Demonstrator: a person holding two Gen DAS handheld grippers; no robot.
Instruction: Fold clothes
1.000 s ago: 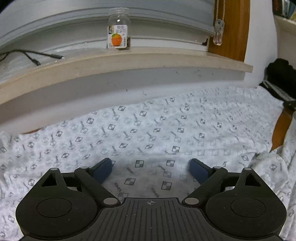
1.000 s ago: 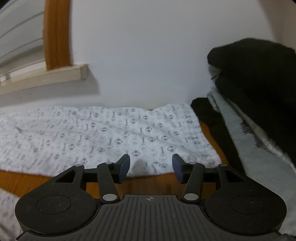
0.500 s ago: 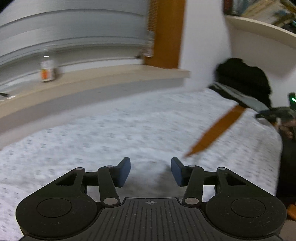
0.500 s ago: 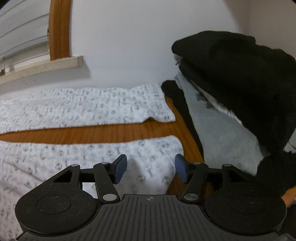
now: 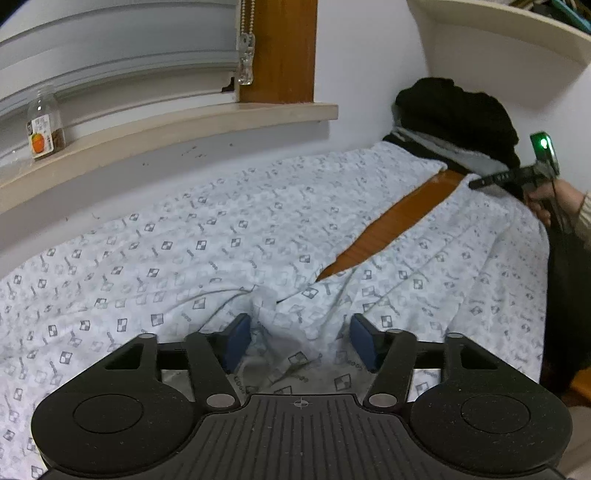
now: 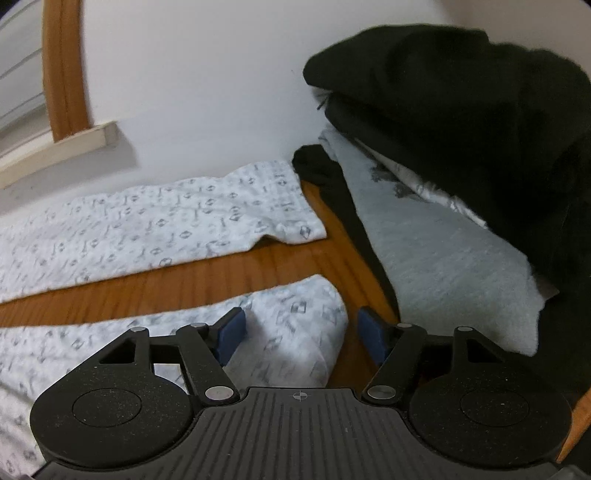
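White trousers with a grey square print [image 5: 229, 236] lie spread on a wooden table [image 5: 391, 225], the two legs running to the right with bare wood between them. My left gripper [image 5: 301, 343] is open low over the crotch, where the cloth bunches into a ridge between its blue pads. My right gripper [image 6: 301, 334] is open over the hem end of the near leg [image 6: 295, 314], which lies between its fingers. The far leg [image 6: 184, 214] lies flat beyond. In the left wrist view the right gripper [image 5: 506, 177] shows at the far right, held by a hand [image 5: 550, 203].
A heap of black and grey clothes [image 6: 443, 122] sits at the table's right end against the wall. A window sill [image 5: 177, 129] carries a small bottle [image 5: 42, 127], and a blind chain [image 5: 245, 55] hangs above. A shelf [image 5: 498, 33] juts out at the upper right.
My left gripper swung right from the flat cloth to the crotch, and its fingers stand closer together. My right gripper drew back from the far leg to the near leg's hem.
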